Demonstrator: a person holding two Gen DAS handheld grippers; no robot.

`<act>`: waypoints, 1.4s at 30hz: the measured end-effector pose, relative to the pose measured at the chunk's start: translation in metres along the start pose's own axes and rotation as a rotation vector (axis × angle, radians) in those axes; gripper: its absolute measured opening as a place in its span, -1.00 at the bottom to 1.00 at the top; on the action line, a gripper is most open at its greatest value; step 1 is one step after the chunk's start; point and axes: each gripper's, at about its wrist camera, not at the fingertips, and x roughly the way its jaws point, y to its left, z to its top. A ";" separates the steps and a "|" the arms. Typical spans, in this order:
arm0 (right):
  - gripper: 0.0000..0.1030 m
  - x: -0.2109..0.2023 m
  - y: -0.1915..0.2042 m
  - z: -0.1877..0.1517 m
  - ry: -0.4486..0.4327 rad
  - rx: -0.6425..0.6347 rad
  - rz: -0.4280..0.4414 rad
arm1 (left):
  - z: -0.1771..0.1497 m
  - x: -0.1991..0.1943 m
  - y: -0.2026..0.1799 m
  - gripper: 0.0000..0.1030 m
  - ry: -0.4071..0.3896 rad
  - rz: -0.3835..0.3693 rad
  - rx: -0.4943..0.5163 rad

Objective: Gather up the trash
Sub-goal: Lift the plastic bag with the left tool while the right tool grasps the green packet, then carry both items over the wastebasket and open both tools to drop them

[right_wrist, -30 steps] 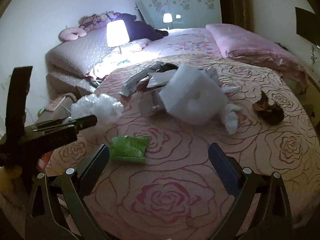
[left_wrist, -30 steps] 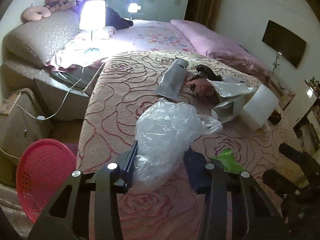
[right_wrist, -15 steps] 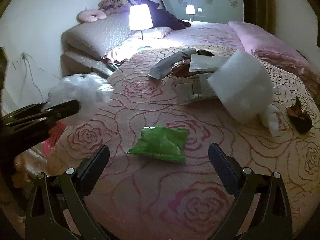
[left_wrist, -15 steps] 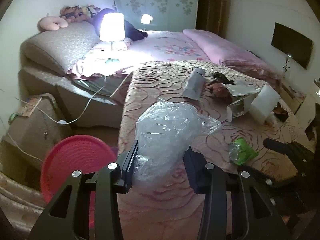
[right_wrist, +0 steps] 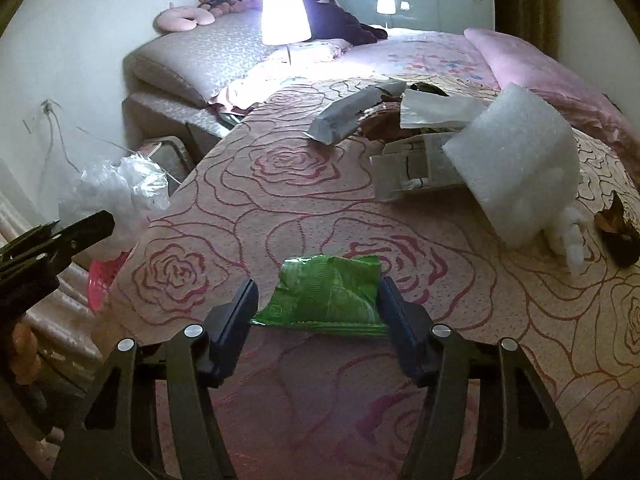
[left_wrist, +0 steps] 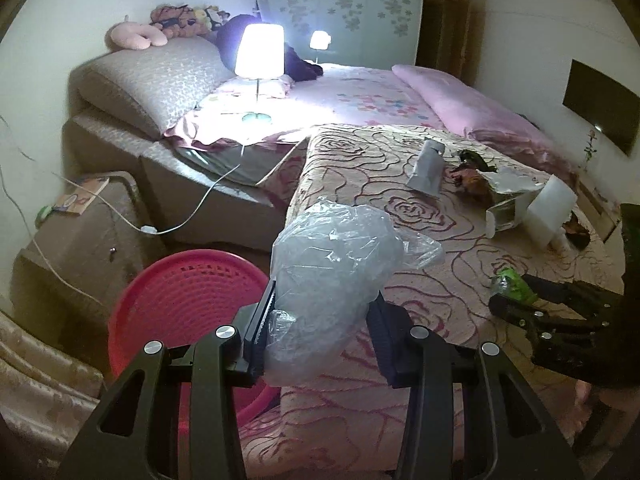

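Black tongs (left_wrist: 320, 336); silver screws (left_wrist: 227, 332)

We lose the near side of the red basket (left_wrist: 188, 304) behind the left claw (left_wrist: 320, 336) and its clear plastic bag (left_wrist: 332, 264) — the dark scrap (right_wrist: 618, 236) near the foam block (right_wrist: 516, 168) is too dim to identify.

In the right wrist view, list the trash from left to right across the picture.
Crumpled clear plastic bag → flat green foil packet between the right gripper's fingers → torn cardboard box → white foam sheet → dark brown scrap.
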 end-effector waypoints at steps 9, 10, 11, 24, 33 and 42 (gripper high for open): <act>0.17 -0.011 0.017 0.007 -0.034 -0.055 0.019 | -0.002 -0.011 0.020 -0.21 -0.007 0.056 -0.026; 0.17 -0.011 0.020 0.008 -0.035 -0.061 0.020 | -0.002 -0.012 0.024 -0.21 -0.007 0.073 -0.034; 0.17 -0.011 0.022 0.010 -0.036 -0.066 0.020 | -0.002 -0.013 0.027 -0.21 -0.008 0.086 -0.044; 0.17 -0.007 0.086 0.046 -0.063 -0.213 0.088 | -0.007 -0.035 0.079 -0.21 -0.012 0.193 -0.147; 0.17 0.018 0.130 0.057 -0.038 -0.256 0.145 | -0.020 -0.028 0.106 -0.21 -0.005 0.212 -0.219; 0.17 0.042 0.161 0.062 -0.007 -0.301 0.176 | -0.024 -0.021 0.125 -0.21 0.005 0.245 -0.250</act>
